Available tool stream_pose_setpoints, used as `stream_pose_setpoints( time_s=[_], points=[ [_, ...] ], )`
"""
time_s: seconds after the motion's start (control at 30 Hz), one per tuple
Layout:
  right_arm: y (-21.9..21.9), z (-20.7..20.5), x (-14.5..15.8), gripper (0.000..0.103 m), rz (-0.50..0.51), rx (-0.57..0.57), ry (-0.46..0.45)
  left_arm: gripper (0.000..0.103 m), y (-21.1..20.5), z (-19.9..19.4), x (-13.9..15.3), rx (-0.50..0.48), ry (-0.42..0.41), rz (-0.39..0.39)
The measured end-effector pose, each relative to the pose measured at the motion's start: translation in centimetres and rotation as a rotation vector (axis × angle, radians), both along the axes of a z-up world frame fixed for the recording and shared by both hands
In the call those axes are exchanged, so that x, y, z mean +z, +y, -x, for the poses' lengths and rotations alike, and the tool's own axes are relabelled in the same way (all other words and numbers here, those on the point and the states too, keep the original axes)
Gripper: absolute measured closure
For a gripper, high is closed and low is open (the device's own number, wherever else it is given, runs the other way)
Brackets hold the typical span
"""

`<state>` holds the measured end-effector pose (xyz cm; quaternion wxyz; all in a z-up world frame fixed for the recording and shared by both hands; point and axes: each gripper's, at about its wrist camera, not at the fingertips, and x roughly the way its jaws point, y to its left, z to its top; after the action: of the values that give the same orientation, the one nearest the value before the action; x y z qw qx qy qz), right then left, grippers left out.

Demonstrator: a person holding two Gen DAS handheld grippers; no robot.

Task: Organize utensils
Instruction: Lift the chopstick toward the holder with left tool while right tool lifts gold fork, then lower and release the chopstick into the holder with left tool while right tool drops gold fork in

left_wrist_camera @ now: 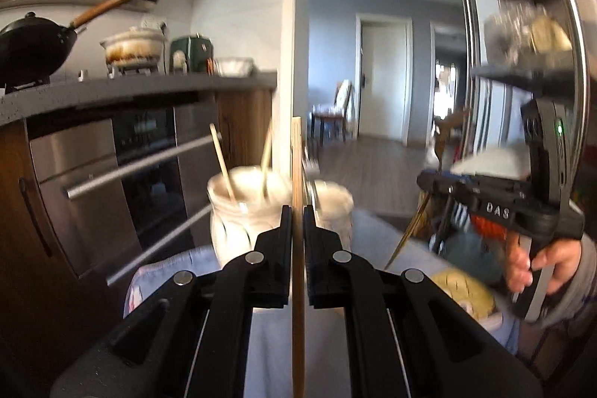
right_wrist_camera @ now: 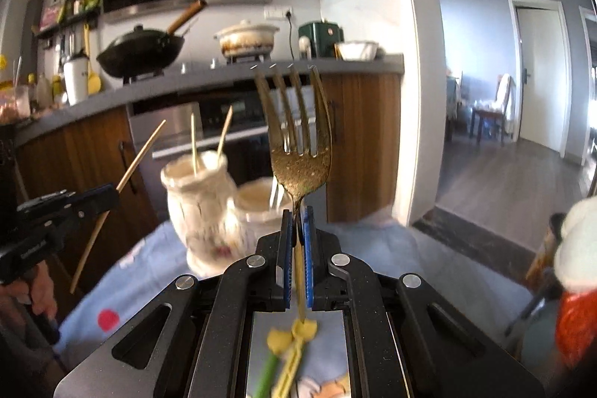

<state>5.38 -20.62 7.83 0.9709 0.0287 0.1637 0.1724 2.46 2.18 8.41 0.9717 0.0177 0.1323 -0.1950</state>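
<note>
Clamped between the black jaws of the left gripper (left_wrist_camera: 297, 211) is a single wooden chopstick (left_wrist_camera: 297, 174), a thin, straight, pale-brown stick whose long axis runs upright through the pads, one end rising above the fingertips and the rest dropping below them. From the right wrist view the same chopstick (right_wrist_camera: 123, 181) slants, top end tilted to the right, held in the left gripper (right_wrist_camera: 112, 191) near its middle.

Closed likewise, the right gripper (right_wrist_camera: 297, 211) pinches a gold fork (right_wrist_camera: 298, 137) by its slim neck between blue ribbed pads. Its metal is dull gold with a speckled, hammered-looking bowl; four long tines point straight up and slightly away, and the handle runs down between the fingers.

Both utensils hang above a light blue cloth (right_wrist_camera: 149, 271) printed with coloured shapes. On it stand two cream ceramic holders: a taller, ribbed, vase-shaped jar (right_wrist_camera: 197, 200) with two chopsticks leaning inside it, and just beside it a shorter round cup (right_wrist_camera: 257, 207) holding a metal utensil, blurred. Behind are a grey countertop (right_wrist_camera: 224, 77), wood-grain cabinet fronts and a steel oven (left_wrist_camera: 112, 155).
</note>
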Motion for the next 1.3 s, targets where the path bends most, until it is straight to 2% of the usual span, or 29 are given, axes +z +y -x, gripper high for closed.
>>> stream_pose_setpoints(
  time_s=[0.07, 0.2, 0.37, 0.5, 0.83, 0.97, 1.13, 1.3],
  points=[
    [0.0, -0.7, 1.3, 0.097, -0.030, 0.019, -0.015, 0.097, 0.5, -0.7, 1.2, 0.007, -0.054, 0.036],
    [-0.2, -1.9, 3.8, 0.097, -0.092, 0.042, -0.048, 0.097, 1.3, -3.2, 2.8, -0.008, -0.065, 0.123],
    [-0.1, -3.1, 6.4, 0.097, -0.136, 0.043, -0.109, 0.097, 1.4, -5.8, 4.3, 0.000, -0.113, 0.164],
    [0.3, -4.8, 7.3, 0.097, -0.160, 0.040, -0.133, 0.097, 1.7, -8.0, 4.9, 0.009, -0.127, 0.198],
    [2.6, -8.0, 5.7, 0.097, -0.180, 0.021, -0.158, 0.097, 1.2, -12.7, 4.9, 0.083, -0.175, 0.213],
    [3.1, -9.1, 3.9, 0.097, -0.152, 0.027, -0.104, 0.097, 0.3, -14.1, 3.6, 0.105, -0.179, 0.159],
    [2.9, -9.6, 1.8, 0.097, -0.124, 0.034, -0.031, 0.097, 0.6, -13.1, 1.8, 0.098, -0.156, 0.159],
    [2.3, -9.8, 0.2, 0.097, -0.131, 0.017, 0.028, 0.097, 1.2, -9.6, 0.4, 0.109, -0.155, 0.120]
  ],
)
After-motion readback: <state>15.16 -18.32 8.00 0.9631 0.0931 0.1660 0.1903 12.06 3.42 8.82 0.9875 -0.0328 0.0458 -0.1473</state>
